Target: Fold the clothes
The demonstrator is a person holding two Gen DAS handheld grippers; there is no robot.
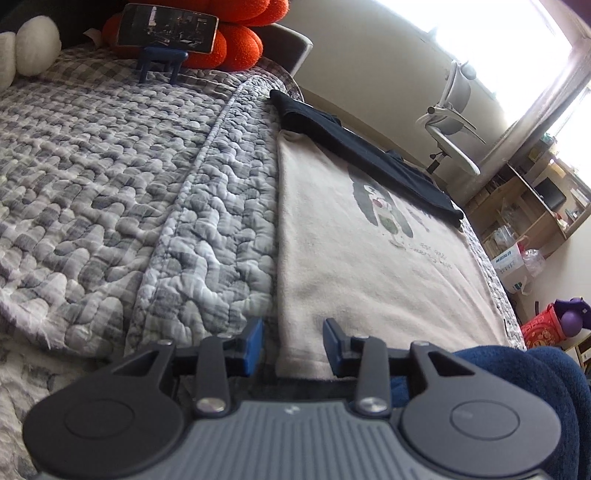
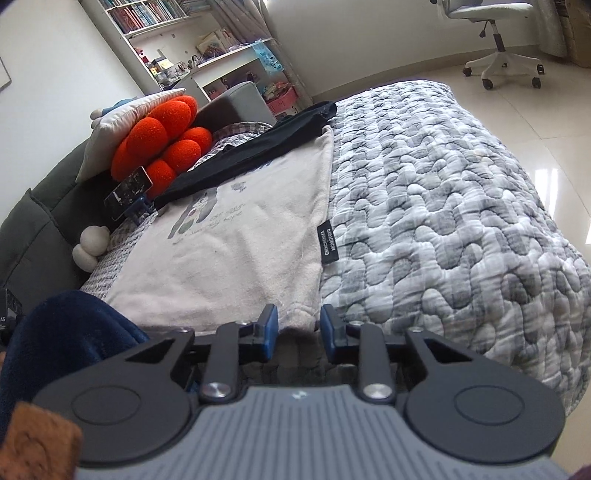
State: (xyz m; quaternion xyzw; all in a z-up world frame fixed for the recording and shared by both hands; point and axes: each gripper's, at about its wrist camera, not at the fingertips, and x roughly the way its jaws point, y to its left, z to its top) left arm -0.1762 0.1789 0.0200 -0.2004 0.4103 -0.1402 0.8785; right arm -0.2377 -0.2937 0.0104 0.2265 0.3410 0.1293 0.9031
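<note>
Cream garment (image 1: pixel 369 266) spread flat on the bed, printed figure and faint lettering facing up, black side label (image 2: pixel 328 243) at one hem. Dark garment (image 1: pixel 369 147) lying as a long strip along the cream one's far edge, overlapping it slightly. Underneath both, a grey-and-white quilted bedspread (image 1: pixel 110 166) covering the bed.

Left gripper (image 1: pixel 292 345) low at the near hem, blue-padded jaws apart, straddling the cream garment's corner edge; possibly touching the fabric, hard to tell from this angle. Right gripper (image 2: pixel 295 332) at the opposite near corner, jaws likewise apart with the hem between them, nothing clamped.

Further out: orange cushion (image 2: pixel 162 147) at the headboard, phone (image 1: pixel 166 28) propped on a small blue stand (image 1: pixel 160 61) in front of it, white plush (image 2: pixel 90 243) beside. Office chair (image 2: pixel 498 44) on the tiled floor, bookshelf (image 2: pixel 166 22) against the wall
</note>
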